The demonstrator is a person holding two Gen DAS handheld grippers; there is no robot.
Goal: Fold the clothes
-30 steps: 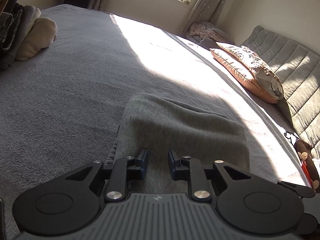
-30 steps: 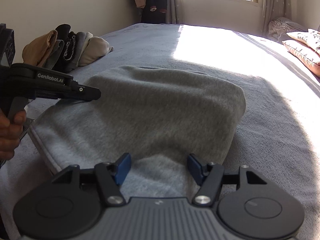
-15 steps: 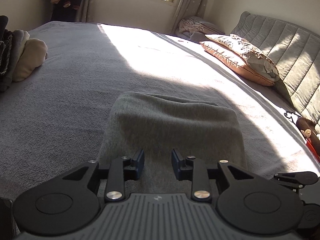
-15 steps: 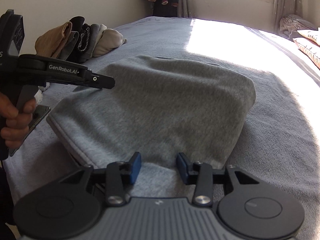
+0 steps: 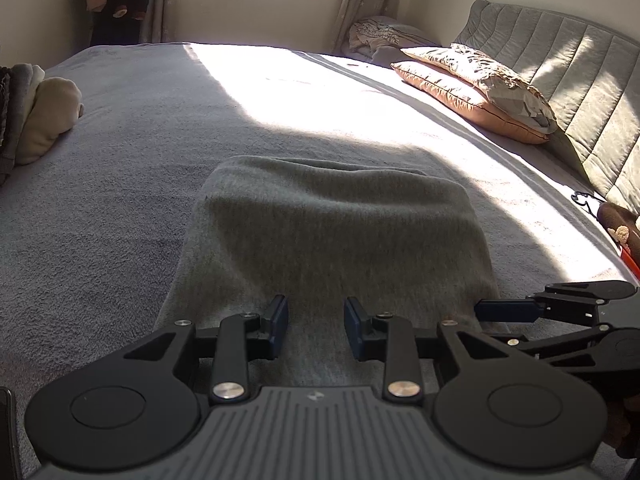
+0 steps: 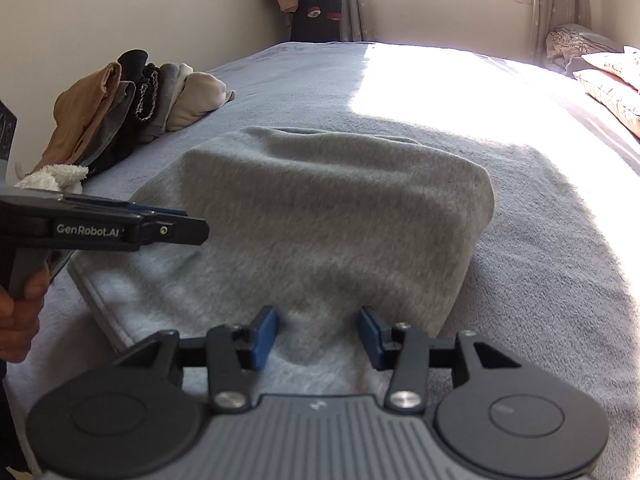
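- Sunlit bed (image 5: 120, 208), grey folded garment (image 5: 332, 240) lying flat on it.
- left gripper (image 5: 316, 326): jaws part-open, gripping nothing.
- right gripper (image 6: 318, 334): jaws just widened, gripping nothing.

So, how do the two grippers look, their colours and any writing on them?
Both are black with a ribbed grey body and round black discs. The left gripper and the right gripper carry blue pads on their fingers, with silver screws at the pivots. White "GenRobot.AI" lettering shows on the left one's side.
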